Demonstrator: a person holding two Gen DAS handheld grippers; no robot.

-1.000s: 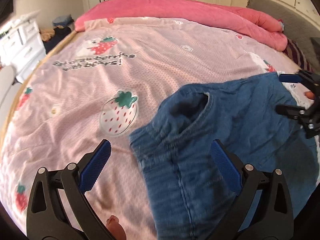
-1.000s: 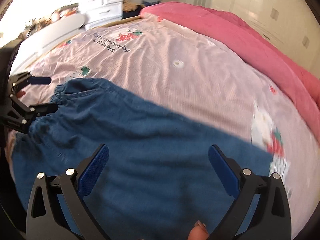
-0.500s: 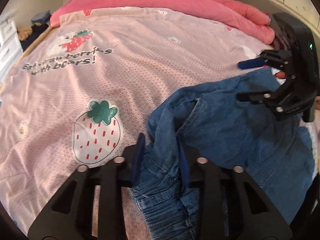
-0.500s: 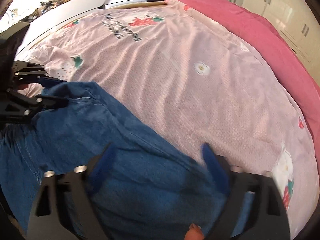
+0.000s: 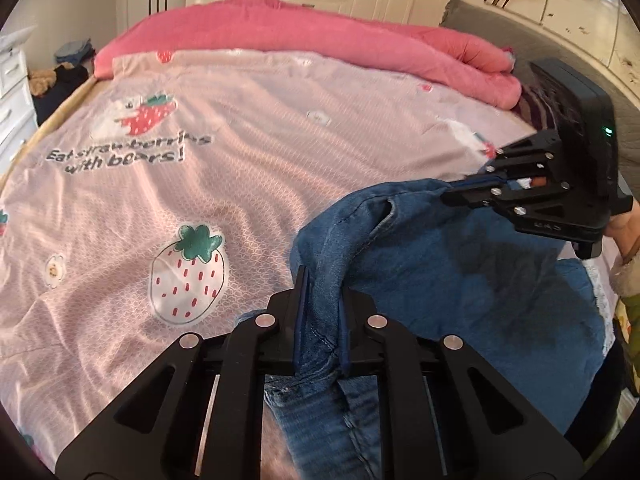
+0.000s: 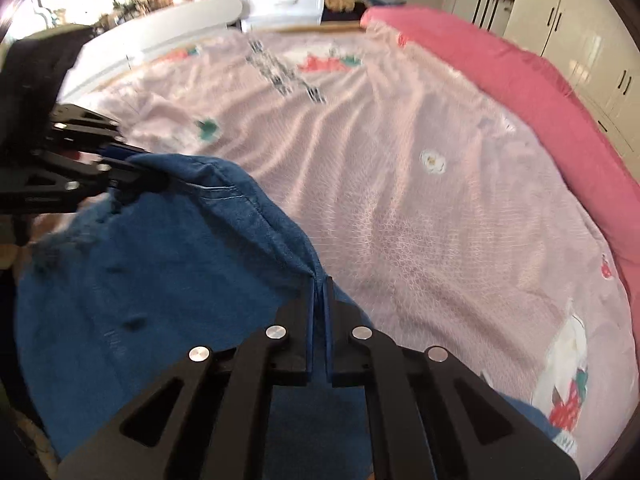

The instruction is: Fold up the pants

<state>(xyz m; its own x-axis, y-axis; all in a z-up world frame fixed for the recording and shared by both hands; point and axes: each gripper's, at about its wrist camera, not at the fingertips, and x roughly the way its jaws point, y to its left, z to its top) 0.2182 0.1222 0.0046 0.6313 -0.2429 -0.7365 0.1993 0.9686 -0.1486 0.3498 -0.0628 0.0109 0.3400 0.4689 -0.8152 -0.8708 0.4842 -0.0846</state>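
Blue denim pants lie on the pink strawberry bedsheet, at the near right in the left wrist view and the near left in the right wrist view. My left gripper is shut on a bunched fold of the pants' edge; it also shows in the right wrist view, pinching the far corner. My right gripper is shut on the pants' edge; it shows in the left wrist view clamping the far corner. The held edge is lifted off the sheet between both grippers.
A rolled pink duvet lies along the bed's far side, also in the right wrist view. White drawers and clothes stand off the bed's left. White wardrobes line the wall.
Both grippers were open above the pants a second ago. They have closed on the pants' edge and lifted it off the sheet.
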